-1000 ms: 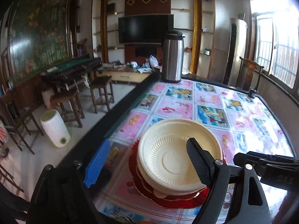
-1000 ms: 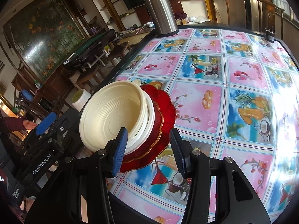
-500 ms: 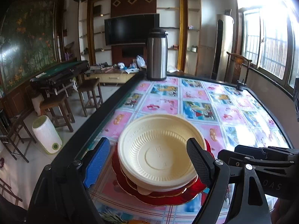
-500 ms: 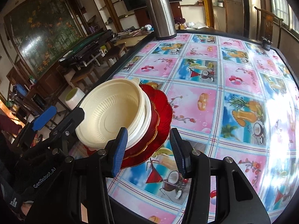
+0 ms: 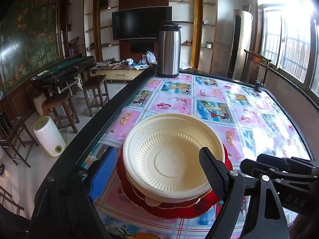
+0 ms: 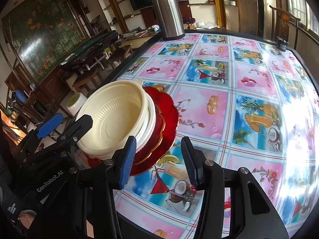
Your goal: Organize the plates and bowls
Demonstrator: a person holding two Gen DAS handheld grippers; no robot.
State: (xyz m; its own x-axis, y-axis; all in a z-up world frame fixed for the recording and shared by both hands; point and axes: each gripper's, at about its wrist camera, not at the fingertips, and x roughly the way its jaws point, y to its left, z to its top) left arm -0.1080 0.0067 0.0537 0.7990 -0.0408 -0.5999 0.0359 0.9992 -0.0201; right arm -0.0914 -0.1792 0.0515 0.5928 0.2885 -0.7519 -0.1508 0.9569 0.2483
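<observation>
From the left wrist view, the left tongs (image 5: 157, 171) are being held wide open around the cream bowl (image 5: 173, 157). The blue finger is standing just beside the bowl's left side, and the black finger is reaching over its right rim. Whether the pads are pressing on the bowl cannot be told. The tongs are probably being held this way so the bowl can be gripped or kept steady. The bowl is empty. It is sitting on top of more cream bowls, and those are resting on the red plates (image 5: 179, 207), near the front left edge of the table (image 5: 219, 107). The big things are being kept at the bottom, likely so the pile does not tip. A steel flask (image 5: 168, 48) is standing far off at the back edge.

From the right wrist view, the right tongs (image 6: 157, 159) are being held partly open, and nothing is being gripped. The blue finger is just beside the rims of the red plates (image 6: 167, 115), and only the flowery cloth is showing between the fingers. These tongs are perhaps being kept ready to help. The cream bowl (image 6: 115, 123) is empty here too, and the left tongs (image 6: 65, 124) are being seen at its far side.
</observation>
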